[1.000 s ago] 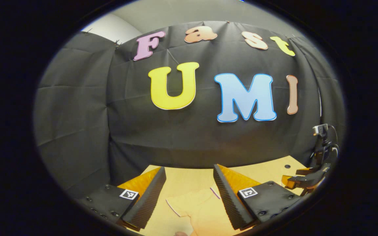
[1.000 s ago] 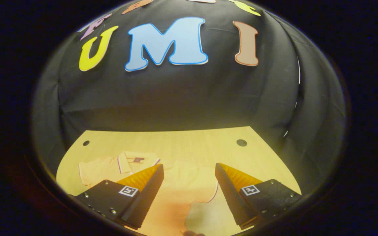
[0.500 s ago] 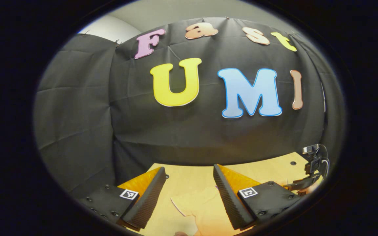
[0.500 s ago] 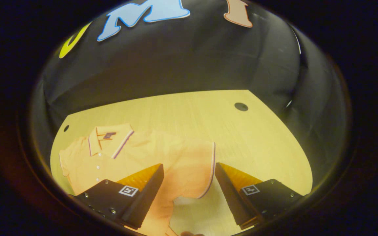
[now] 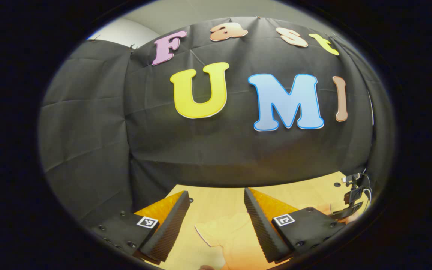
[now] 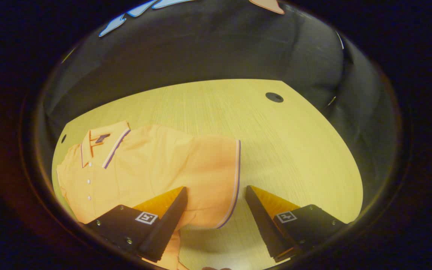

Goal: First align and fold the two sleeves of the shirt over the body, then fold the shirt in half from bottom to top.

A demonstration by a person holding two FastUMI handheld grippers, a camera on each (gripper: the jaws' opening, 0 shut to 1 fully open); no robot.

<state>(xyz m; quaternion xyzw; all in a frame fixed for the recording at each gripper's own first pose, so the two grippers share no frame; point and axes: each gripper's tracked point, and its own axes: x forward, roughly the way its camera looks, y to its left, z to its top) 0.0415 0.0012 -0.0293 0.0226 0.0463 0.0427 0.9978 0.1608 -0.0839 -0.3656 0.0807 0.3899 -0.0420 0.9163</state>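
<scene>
An orange polo shirt (image 6: 152,168) lies flat on the wooden table (image 6: 283,150), front up. Its collar (image 6: 103,144) is at the left and a sleeve with a striped cuff (image 6: 234,176) reaches to the right. My right gripper (image 6: 216,189) hovers open above that sleeve, and the cuff lies between its fingers. In the left gripper view the other sleeve (image 5: 223,234) lies on the table below my open left gripper (image 5: 215,195). The right gripper (image 5: 349,208) also appears small at the far right of that view.
The table has round holes at its back right (image 6: 274,97) and left (image 6: 63,138). Bare wood stretches to the right of the shirt. The black booth wall (image 5: 201,150) closes off the table's far side.
The right gripper has tipped down and come closer to the shirt, so the cuffed sleeve now lies between its fingers. The left gripper has hardly moved. Both stay open.
</scene>
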